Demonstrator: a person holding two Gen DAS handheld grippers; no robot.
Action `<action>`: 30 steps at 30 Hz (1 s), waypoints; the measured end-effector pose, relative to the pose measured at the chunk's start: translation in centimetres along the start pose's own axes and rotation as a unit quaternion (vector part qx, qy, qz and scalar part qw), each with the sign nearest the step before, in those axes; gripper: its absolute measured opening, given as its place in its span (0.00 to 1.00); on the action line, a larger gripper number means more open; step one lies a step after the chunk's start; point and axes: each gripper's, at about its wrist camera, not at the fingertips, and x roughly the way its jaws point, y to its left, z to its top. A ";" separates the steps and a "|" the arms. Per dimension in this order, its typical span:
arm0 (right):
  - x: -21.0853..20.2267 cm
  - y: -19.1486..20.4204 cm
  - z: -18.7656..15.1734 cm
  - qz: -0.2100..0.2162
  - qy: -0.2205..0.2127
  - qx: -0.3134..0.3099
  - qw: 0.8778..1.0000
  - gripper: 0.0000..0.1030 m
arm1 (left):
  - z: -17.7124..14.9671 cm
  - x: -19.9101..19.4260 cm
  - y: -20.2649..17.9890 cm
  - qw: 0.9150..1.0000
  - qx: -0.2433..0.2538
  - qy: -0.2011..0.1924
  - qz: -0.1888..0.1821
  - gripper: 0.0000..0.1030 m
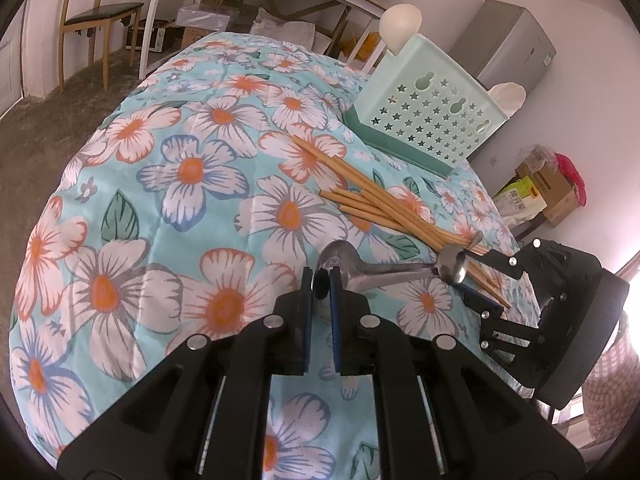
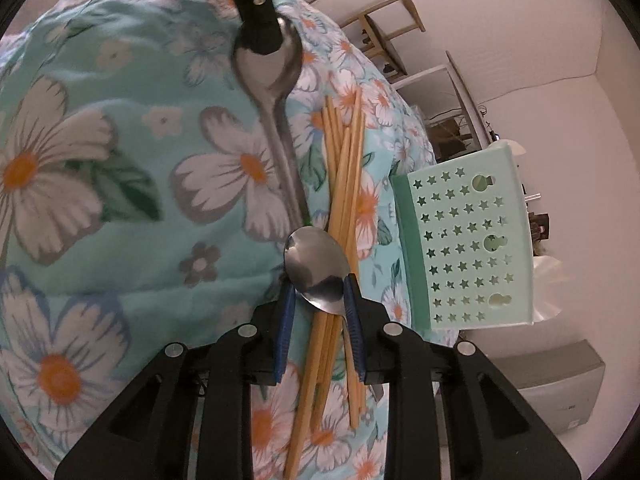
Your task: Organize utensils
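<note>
The floral cloth [image 1: 132, 168] lies bare across the left of the left wrist view, dropping off at far left. The left gripper [image 1: 321, 280] pinches one spoon [image 1: 340, 260] by its bowl at lower centre; the right gripper [image 2: 320, 300] clamps a second spoon [image 2: 316, 268] over the chopsticks [image 2: 344, 184]. Only the right view shows that bowl between the pads. The green basket [image 1: 436, 120] stands upper right, its interior hidden

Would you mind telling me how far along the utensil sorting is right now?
Early days. Two pale utensils already stand in the green holder. In hand: the left gripper is shut on one metal spoon's bowl, and the right gripper grips a second spoon. Left: both spoons and the chopsticks lying on the floral cloth.
</note>
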 end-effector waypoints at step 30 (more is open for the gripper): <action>-3.4 -2.4 -1.8 -0.006 -0.039 0.240 0.970 0.18 | 0.0 -0.6 -0.5 1.000 0.000 -0.016 0.021 0.07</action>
